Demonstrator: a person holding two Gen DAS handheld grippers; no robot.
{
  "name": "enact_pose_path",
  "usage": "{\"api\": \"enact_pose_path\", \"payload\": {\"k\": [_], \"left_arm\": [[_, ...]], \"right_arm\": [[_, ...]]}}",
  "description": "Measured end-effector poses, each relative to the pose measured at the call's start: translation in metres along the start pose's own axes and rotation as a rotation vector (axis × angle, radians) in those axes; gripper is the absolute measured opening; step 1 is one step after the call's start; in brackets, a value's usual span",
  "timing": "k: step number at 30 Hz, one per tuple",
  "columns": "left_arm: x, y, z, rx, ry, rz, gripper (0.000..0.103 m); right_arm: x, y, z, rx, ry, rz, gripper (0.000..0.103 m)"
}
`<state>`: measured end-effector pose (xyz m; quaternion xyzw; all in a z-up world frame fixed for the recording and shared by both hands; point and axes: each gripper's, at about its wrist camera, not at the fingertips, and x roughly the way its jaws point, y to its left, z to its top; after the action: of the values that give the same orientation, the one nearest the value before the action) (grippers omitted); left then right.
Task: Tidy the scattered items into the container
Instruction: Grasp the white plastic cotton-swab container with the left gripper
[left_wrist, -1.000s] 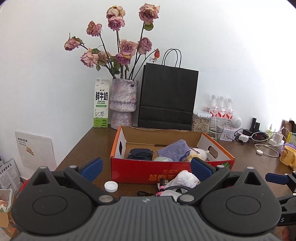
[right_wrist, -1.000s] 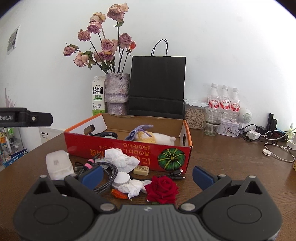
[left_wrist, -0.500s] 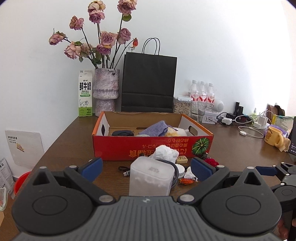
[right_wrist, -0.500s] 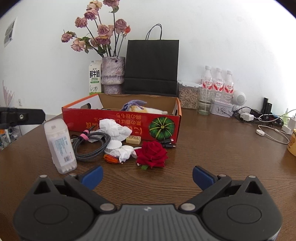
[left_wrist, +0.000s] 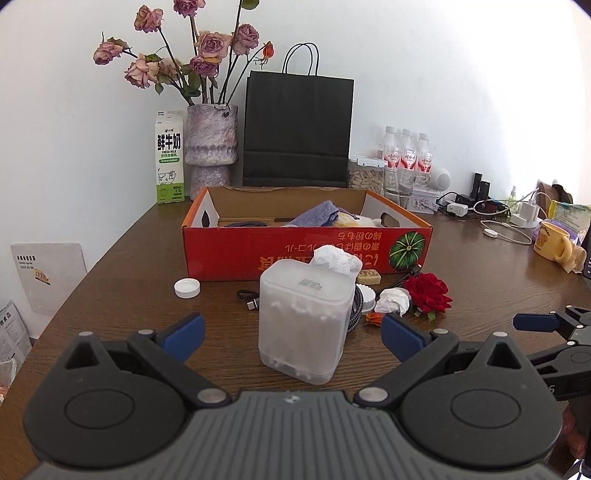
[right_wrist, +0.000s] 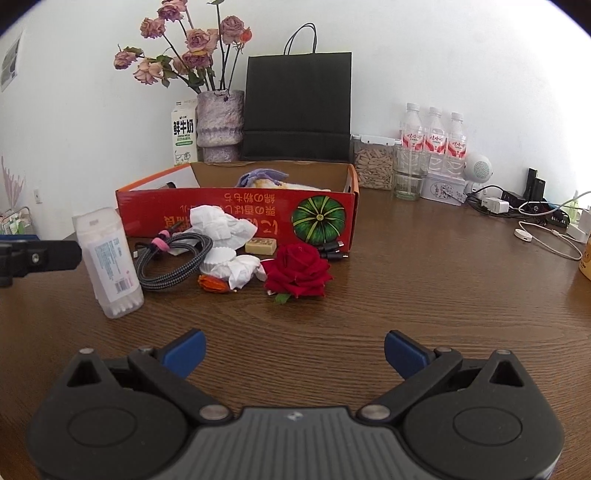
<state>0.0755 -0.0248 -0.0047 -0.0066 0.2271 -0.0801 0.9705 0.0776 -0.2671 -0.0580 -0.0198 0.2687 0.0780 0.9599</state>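
Left wrist: frosted plastic cotton-swab box (left_wrist: 304, 319) stands upright before the red cardboard fruit carton (left_wrist: 306, 247), centred between my left gripper (left_wrist: 291, 334) fingers, spread wide, touching nothing.
Right wrist: right gripper (right_wrist: 293, 350) gapes, empty; red rose (right_wrist: 297, 269), braided grey cable (right_wrist: 171, 258), crumpled tissues (right_wrist: 219, 223) lie just in front of the carton.
Risk: I judge an off-centre squeeze could topple the box onto the cable.

Left hand-held gripper (left_wrist: 291, 334) has drawn nearer the cotton-swab box (left_wrist: 304, 321), now framed between its spread fingers; right hand-held gripper (right_wrist: 293, 350) has apparently backed away from the red rose (right_wrist: 297, 271).
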Motion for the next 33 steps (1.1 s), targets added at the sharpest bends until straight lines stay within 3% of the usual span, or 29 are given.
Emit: {"api": "enact_pose_path", "payload": {"k": [7, 22, 24, 26, 33], "left_arm": [[0.021, -0.004, -0.004, -0.001, 0.043, -0.004, 0.103], [0.058, -0.002, 0.003, -0.045, 0.053, 0.079, 0.103], [0.058, -0.001, 0.002, -0.051, 0.044, 0.076, 0.095], [0.057, -0.003, 0.002, -0.043, 0.040, 0.068, 0.070], [0.055, -0.002, 0.001, -0.046, 0.025, 0.086, 0.069]], "right_arm": [[0.002, 0.006, 0.000, -0.036, 0.015, -0.010, 0.103], [0.005, 0.006, 0.000, -0.037, 0.026, -0.019, 0.103], [0.005, 0.006, 0.000, -0.034, 0.023, -0.022, 0.103], [0.005, 0.005, 0.000, -0.032, 0.024, -0.021, 0.103], [0.007, 0.006, 0.001, -0.040, 0.036, -0.023, 0.103]]}}
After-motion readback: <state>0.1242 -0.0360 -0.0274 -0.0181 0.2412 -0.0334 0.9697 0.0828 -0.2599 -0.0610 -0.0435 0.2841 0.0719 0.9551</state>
